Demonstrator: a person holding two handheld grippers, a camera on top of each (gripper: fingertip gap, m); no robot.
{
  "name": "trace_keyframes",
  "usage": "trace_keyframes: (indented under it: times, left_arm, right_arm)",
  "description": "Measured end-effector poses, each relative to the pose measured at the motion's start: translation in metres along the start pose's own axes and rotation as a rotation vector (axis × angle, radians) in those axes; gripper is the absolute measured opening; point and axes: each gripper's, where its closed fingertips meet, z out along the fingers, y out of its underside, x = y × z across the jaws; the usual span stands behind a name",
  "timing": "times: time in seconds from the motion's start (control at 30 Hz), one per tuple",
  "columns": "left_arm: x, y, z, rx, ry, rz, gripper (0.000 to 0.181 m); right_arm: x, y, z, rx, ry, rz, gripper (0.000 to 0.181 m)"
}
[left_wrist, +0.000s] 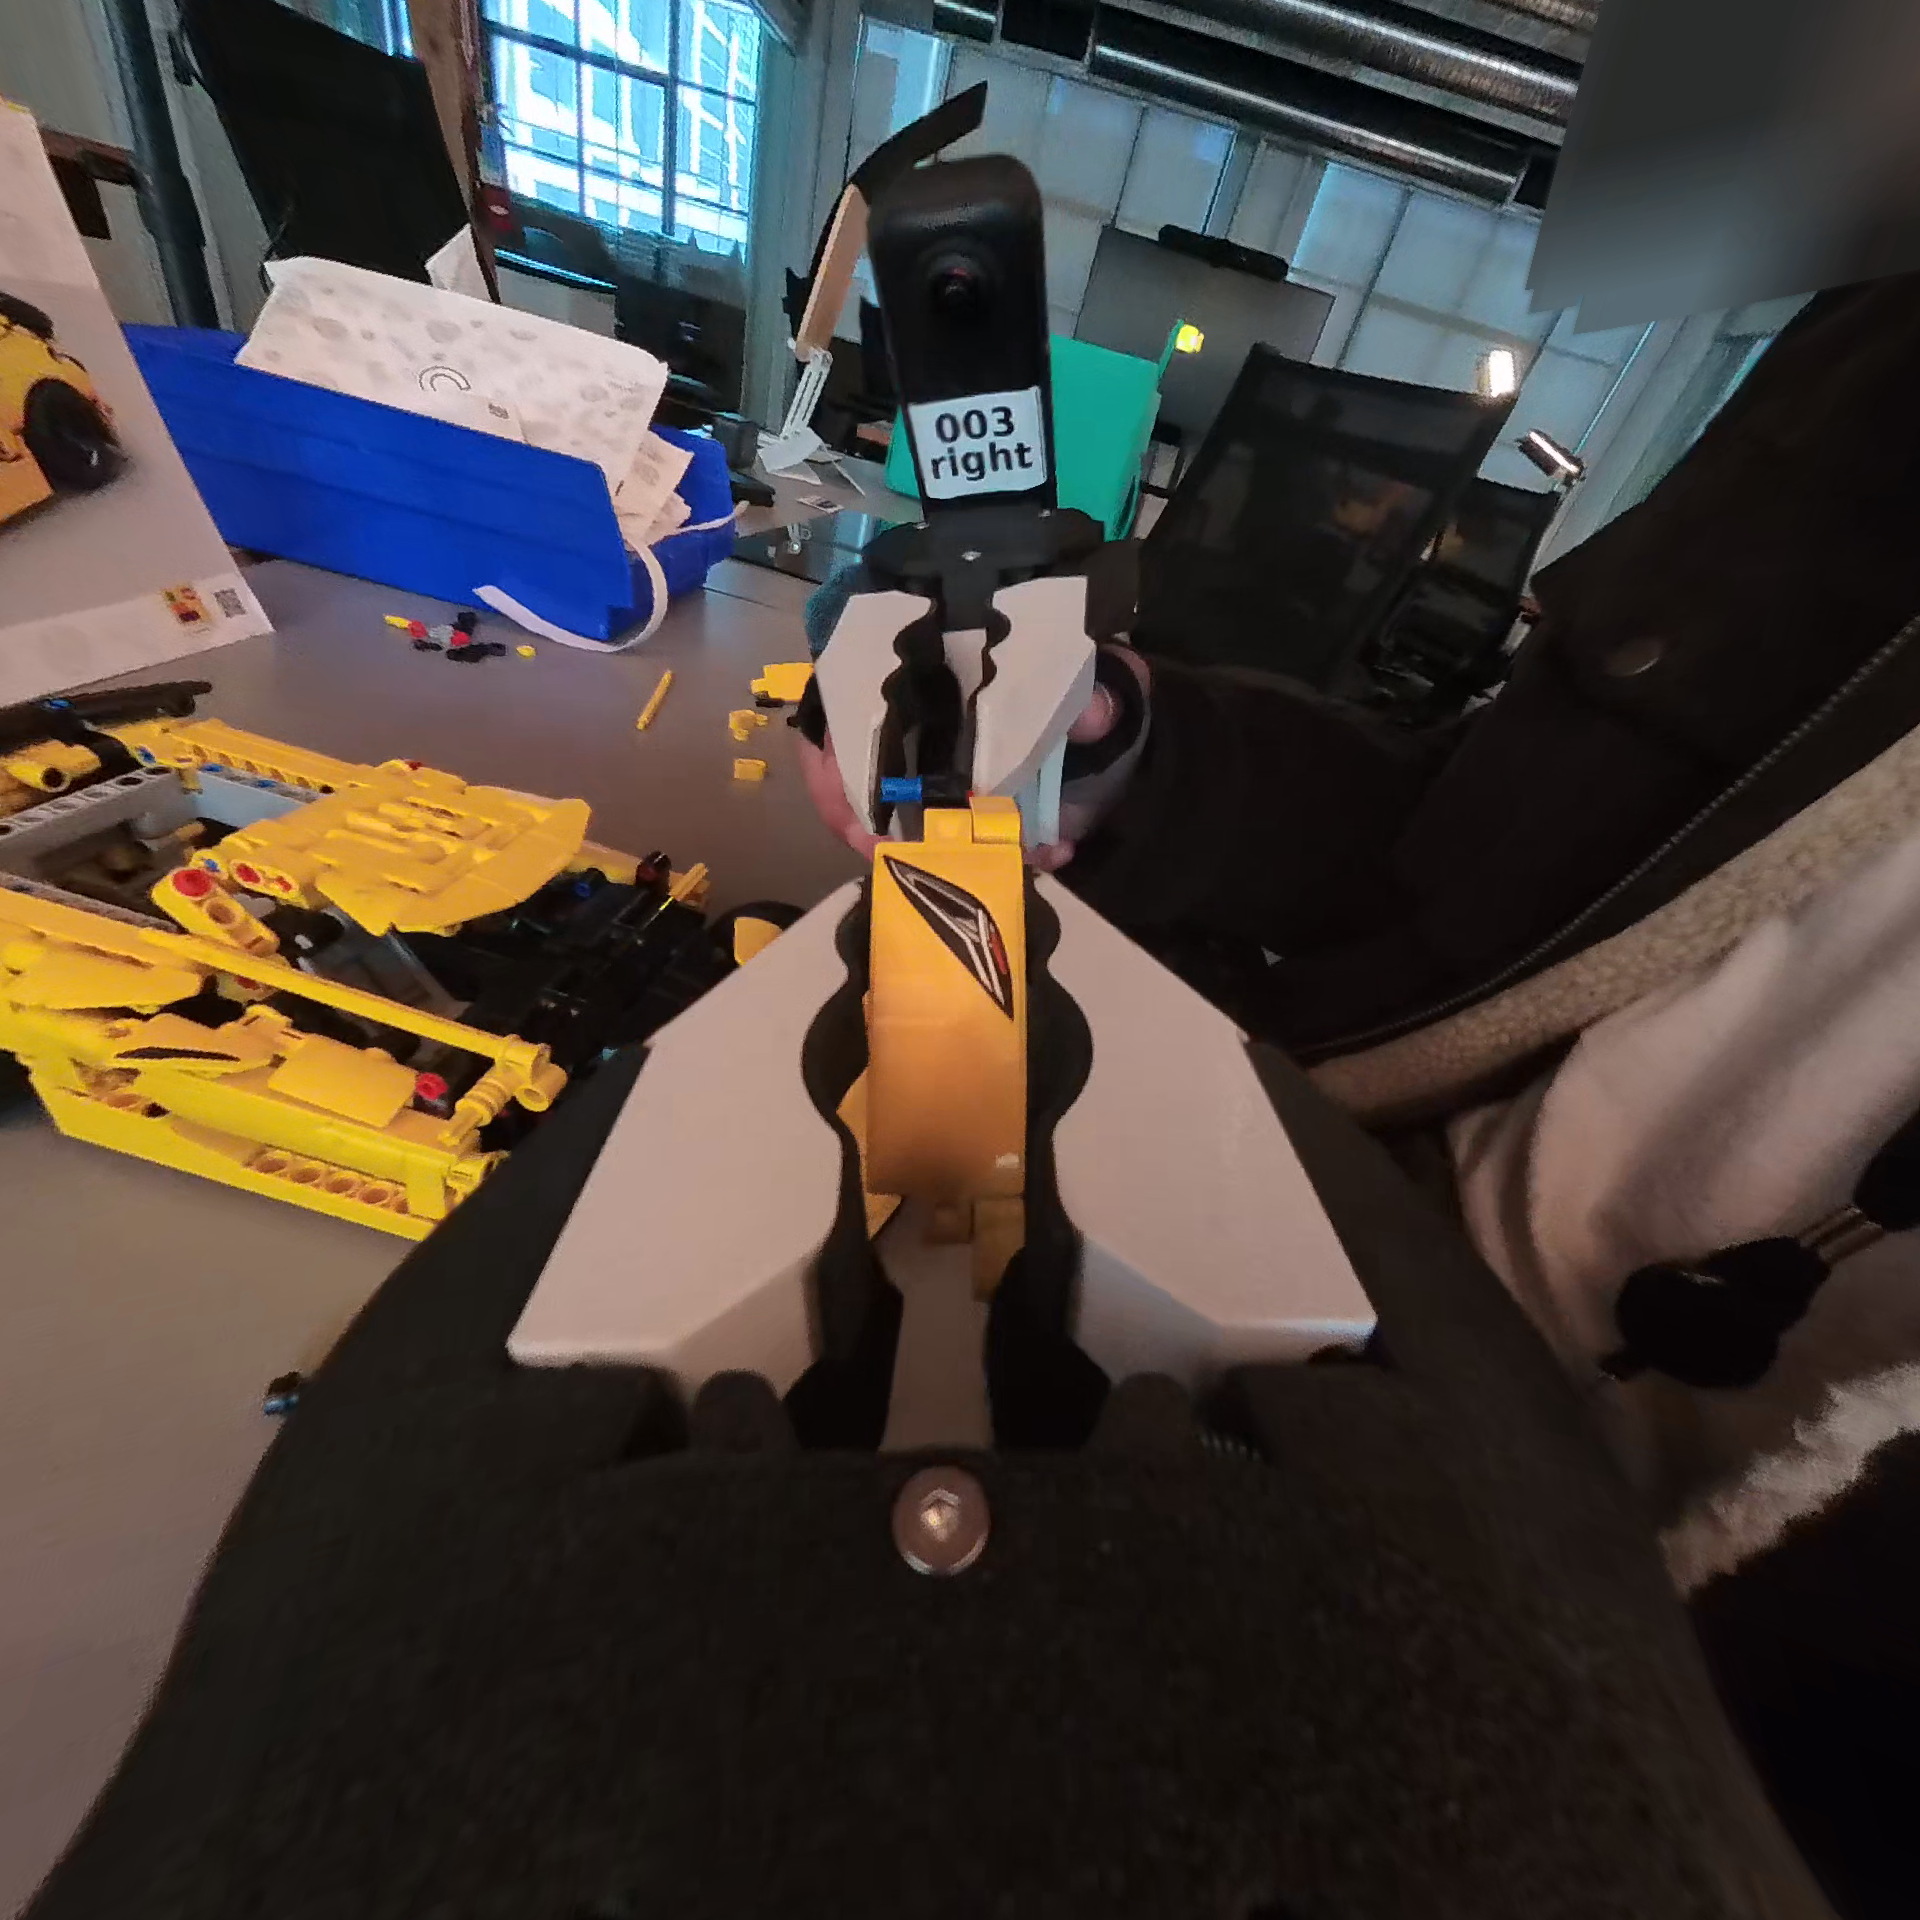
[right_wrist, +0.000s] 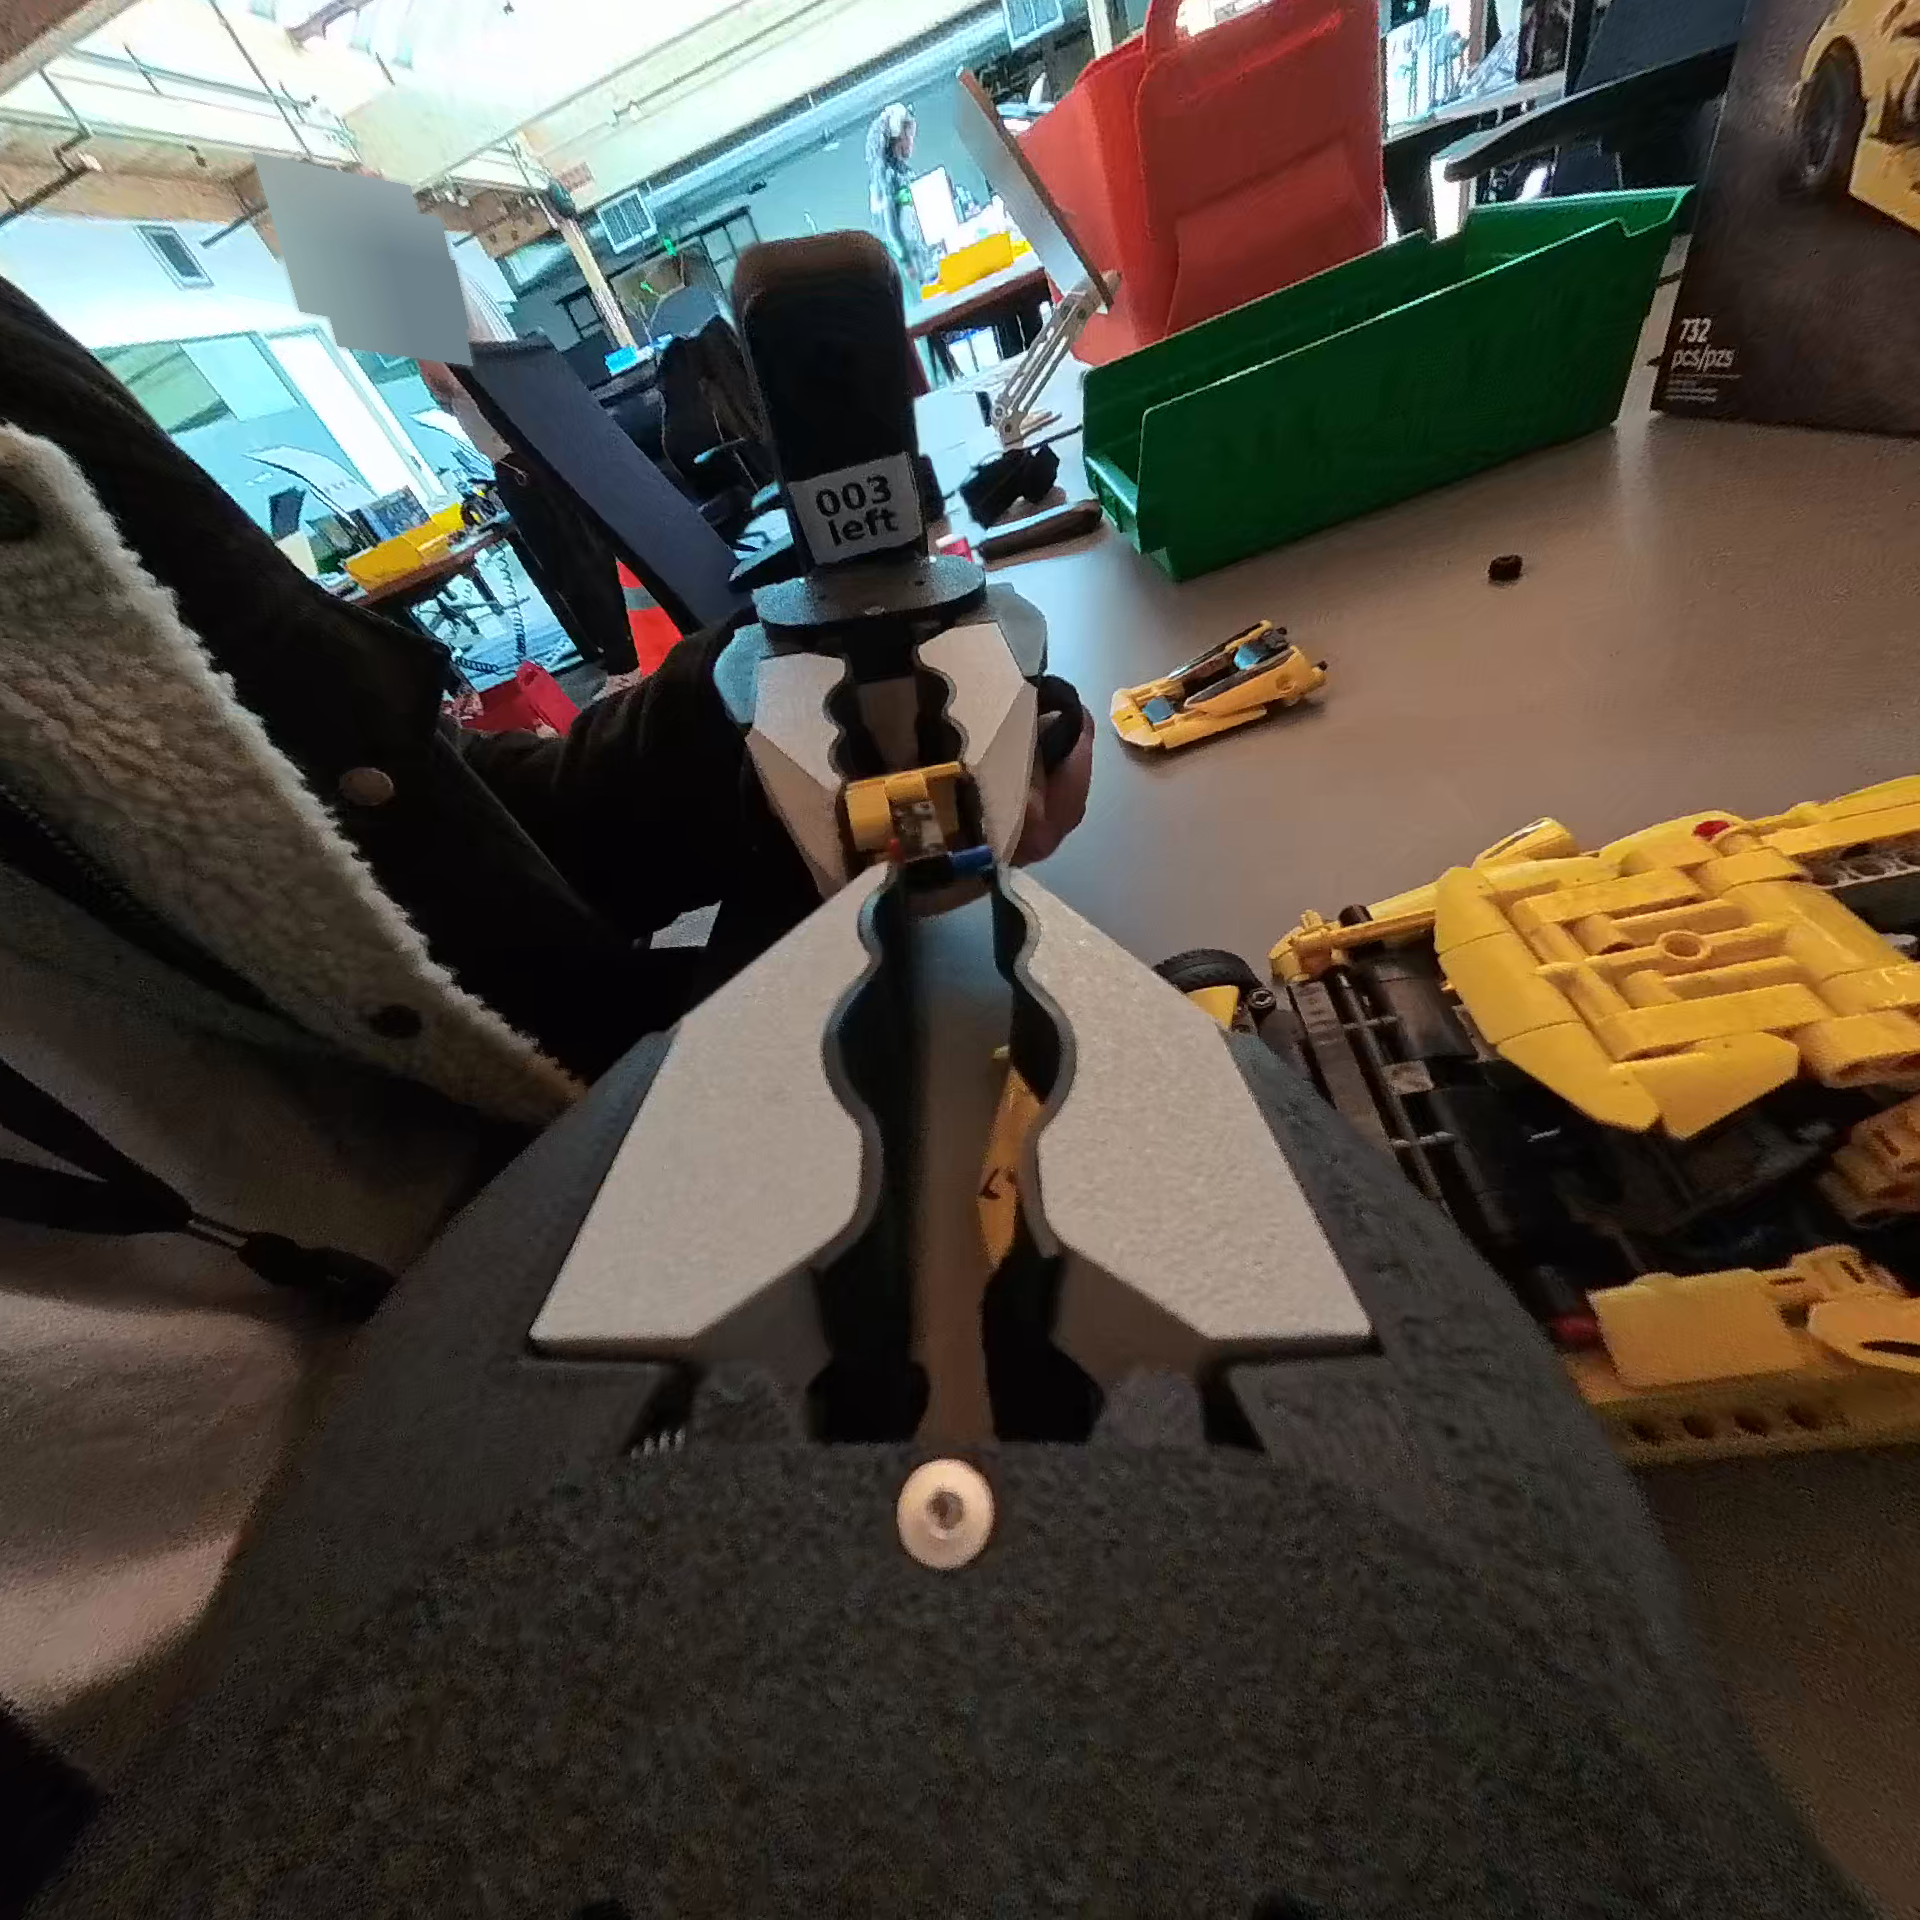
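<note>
My left gripper (left_wrist: 945, 894) is shut on a curved yellow brick panel (left_wrist: 940, 1039) with a black sticker and holds it upright above the grey table (left_wrist: 582, 717). My right gripper (left_wrist: 940, 805) faces it tip to tip and is shut on a small black connector with a blue pin (left_wrist: 902, 788), which touches the panel's far end. In the right wrist view, my right gripper (right_wrist: 940, 888) has its fingers close together around the blue pin piece (right_wrist: 966, 858). It meets the yellow panel (right_wrist: 883, 810) held in the left gripper (right_wrist: 914, 842).
A partly built yellow brick car (left_wrist: 312, 987) lies on the table beside the grippers and also shows in the right wrist view (right_wrist: 1610, 1039). A blue bin (left_wrist: 416, 488), a green bin (right_wrist: 1351, 416), a small yellow subassembly (right_wrist: 1216, 691) and loose pieces (left_wrist: 457, 634) lie farther off. The person's jacket (left_wrist: 1558, 831) is close by. The tips of both grippers are at nearly the same place.
</note>
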Motion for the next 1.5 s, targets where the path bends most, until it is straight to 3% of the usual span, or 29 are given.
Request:
trace_keyframes:
  times: [0.17,0.6,0.7,0.87,1.2,1.5]
  left_arm:
    - [0.001,0.006,0.001,-0.057,0.013,-0.031,0.026]
    - [0.0,0.007,-0.001,-0.053,0.043,-0.114,0.026]
    - [-0.002,0.007,0.0,-0.057,0.015,-0.078,0.026]
    - [-0.014,0.013,0.0,-0.113,-0.154,0.102,0.025]
    - [-0.013,0.014,-0.001,-0.095,-0.083,-0.051,0.025]
    - [-0.03,0.019,-0.003,-0.125,-0.17,-0.065,0.025]
  right_arm:
    - [-0.001,-0.004,0.0,0.028,-0.014,0.023,0.015]
    - [0.001,-0.006,0.0,0.046,0.016,-0.013,0.015]
    - [0.003,-0.007,0.0,0.047,0.022,-0.009,0.014]
    - [0.012,-0.003,0.001,0.028,0.083,-0.016,0.007]
    - [0.013,-0.004,0.002,0.042,0.099,-0.021,0.009]
    - [0.026,0.002,0.003,0.004,0.208,-0.084,0.019]
